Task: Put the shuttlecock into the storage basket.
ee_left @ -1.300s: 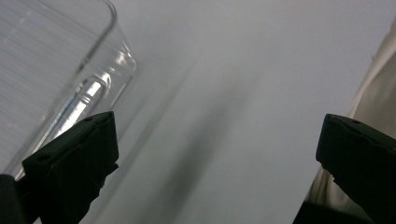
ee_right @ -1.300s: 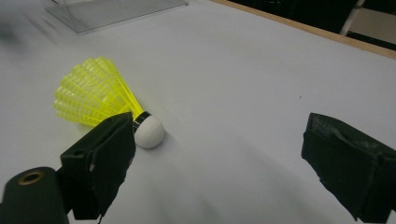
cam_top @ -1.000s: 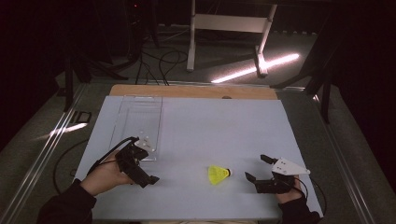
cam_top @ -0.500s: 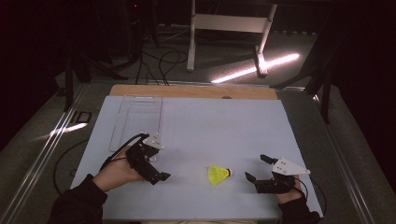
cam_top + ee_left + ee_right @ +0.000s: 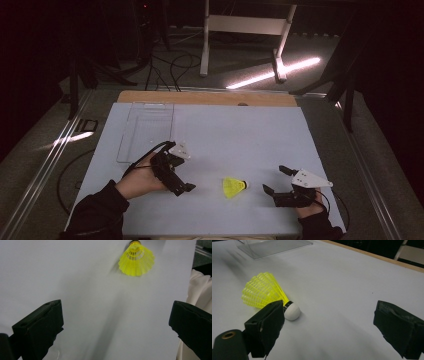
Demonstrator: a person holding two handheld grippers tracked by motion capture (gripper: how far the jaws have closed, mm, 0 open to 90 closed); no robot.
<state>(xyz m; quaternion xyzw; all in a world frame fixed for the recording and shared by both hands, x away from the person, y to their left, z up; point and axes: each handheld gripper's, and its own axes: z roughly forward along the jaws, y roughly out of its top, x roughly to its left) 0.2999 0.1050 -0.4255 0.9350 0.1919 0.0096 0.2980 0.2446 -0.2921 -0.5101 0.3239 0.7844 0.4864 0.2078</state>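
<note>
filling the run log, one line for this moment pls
left tongs: open, near shuttlecock | right tongs: open | shuttlecock: on table, unheld

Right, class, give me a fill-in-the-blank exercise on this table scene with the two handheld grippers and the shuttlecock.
1. The shuttlecock lying on the table has a skirt coloured ____.
2. The shuttlecock lies on its ____, with its white cork tip toward the right gripper.
3. The jaws of the left gripper stand ____, with nothing between them.
4. The clear tray sits on the far ____ part of the table.

Missing words: yellow; side; open; left
</note>
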